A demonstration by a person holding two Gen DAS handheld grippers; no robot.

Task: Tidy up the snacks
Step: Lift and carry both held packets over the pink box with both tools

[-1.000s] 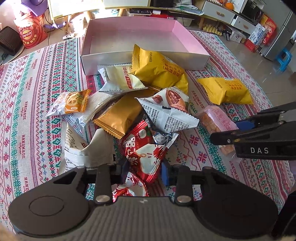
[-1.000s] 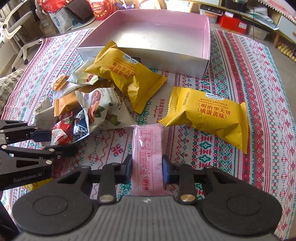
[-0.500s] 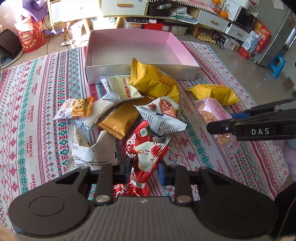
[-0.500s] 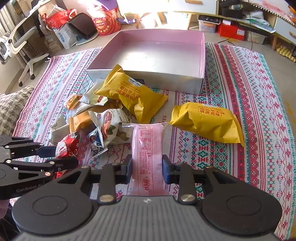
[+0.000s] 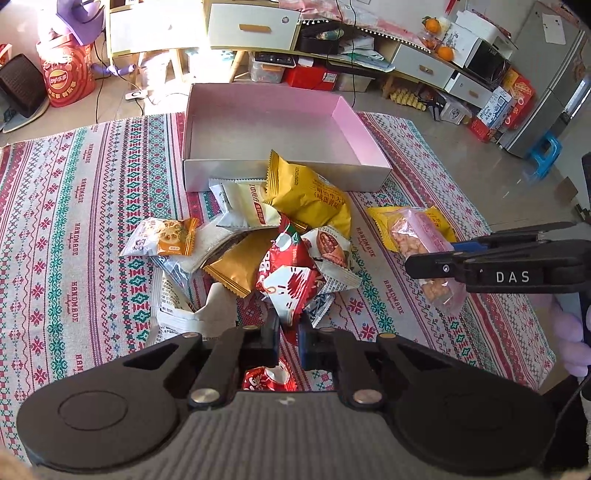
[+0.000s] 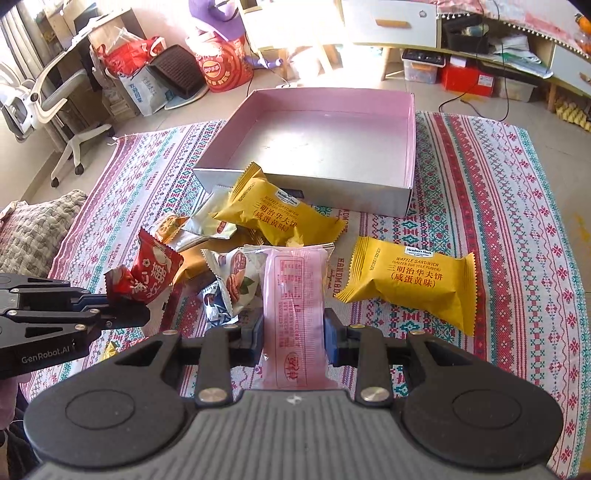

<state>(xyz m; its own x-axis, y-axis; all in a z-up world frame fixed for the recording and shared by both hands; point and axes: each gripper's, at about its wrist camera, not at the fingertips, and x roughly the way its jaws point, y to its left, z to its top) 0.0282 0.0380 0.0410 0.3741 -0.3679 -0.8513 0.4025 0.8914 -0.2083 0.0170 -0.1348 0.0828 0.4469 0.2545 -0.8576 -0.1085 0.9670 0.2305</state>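
My left gripper (image 5: 288,334) is shut on a red and white snack packet (image 5: 286,280) and holds it above the snack pile; it also shows in the right wrist view (image 6: 147,273). My right gripper (image 6: 294,332) is shut on a pink snack packet (image 6: 295,302), raised off the cloth; the packet shows in the left wrist view (image 5: 421,243). An empty pink box (image 6: 410,140) stands at the far side of the patterned cloth (image 5: 74,206). A yellow waffle sandwich packet (image 6: 280,214) leans by the box front. A second yellow packet (image 6: 410,284) lies to the right.
A pile of mixed snack packets (image 5: 225,236) lies on the cloth in front of the box. Beyond the cloth are a red bag (image 5: 68,77), cabinets (image 5: 251,26), an office chair (image 6: 48,99) and a grey cushion (image 6: 33,229) at left.
Both grippers have risen and pulled back with their packets; the red packet and the pink packet are lifted off the pile and cloth, and the box looks farther away.
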